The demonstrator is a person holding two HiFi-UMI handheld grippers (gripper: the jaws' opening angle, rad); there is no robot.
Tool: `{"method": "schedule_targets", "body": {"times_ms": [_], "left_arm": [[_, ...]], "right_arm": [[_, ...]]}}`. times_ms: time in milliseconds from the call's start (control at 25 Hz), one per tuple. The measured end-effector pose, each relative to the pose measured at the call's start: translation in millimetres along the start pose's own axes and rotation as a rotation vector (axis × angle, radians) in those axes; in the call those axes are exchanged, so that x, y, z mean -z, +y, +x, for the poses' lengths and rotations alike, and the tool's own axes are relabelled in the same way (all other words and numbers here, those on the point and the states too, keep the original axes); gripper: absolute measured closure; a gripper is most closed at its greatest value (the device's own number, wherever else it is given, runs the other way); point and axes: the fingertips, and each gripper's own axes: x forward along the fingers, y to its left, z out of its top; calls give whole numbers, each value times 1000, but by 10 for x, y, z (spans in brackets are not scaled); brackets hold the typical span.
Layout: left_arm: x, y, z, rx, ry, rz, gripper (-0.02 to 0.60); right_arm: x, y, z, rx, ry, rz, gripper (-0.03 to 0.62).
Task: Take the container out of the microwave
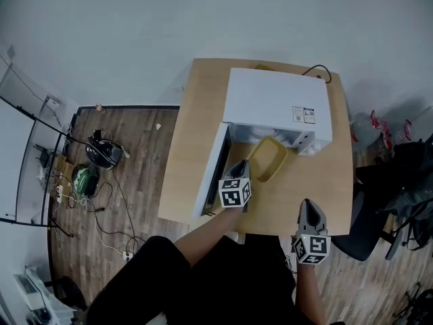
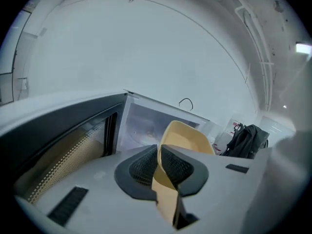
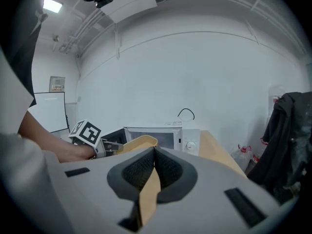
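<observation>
Pinching the near rim of the yellow container between its ribbed pads, the left gripper holds it tilted and off the table; the left gripper view shows the thin yellow wall clamped between the two jaws. The right gripper hangs back near the front edge of the table, well apart from the container, with its jaws pressed together and nothing caught between them.

Just beyond the left gripper, the container hangs in front of the open cavity of the white microwave. Most of it is past the opening. Its far end lies close to the oven's front, and the head view does not settle whether that end has fully cleared. To the left of the container, the microwave door stands swung wide open. The microwave sits at the back of the wooden table, and bare tabletop lies in front of it.

As a judgement, the task is well along: the door is open, the container is gripped, lifted and mostly withdrawn. What seems left is to bring it fully clear of the cavity and set it down, probably on the bare wood in front.

By count, there are two grippers, one container, one microwave with one door, and one table.
</observation>
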Motion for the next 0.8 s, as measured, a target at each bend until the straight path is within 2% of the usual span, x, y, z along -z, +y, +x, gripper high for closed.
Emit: {"method": "schedule_targets", "body": {"times_ms": [280,480,680,800], "left_arm": [[-137,-216,-556,62,-29,-8,549],[-338,-251,-969,70,-87,36,549],[-610,-246,-1322,73,-167,85,549],[-721,-246,-1447,69,-203,113,549]], "right_arm": [[-34,61,-121,44,-31,32,534],[-36,29,-174,102,-36,30,534],[-99,99,-155,83,-53,21,534],[-154,104,-130,77,-58,66,534]]}}
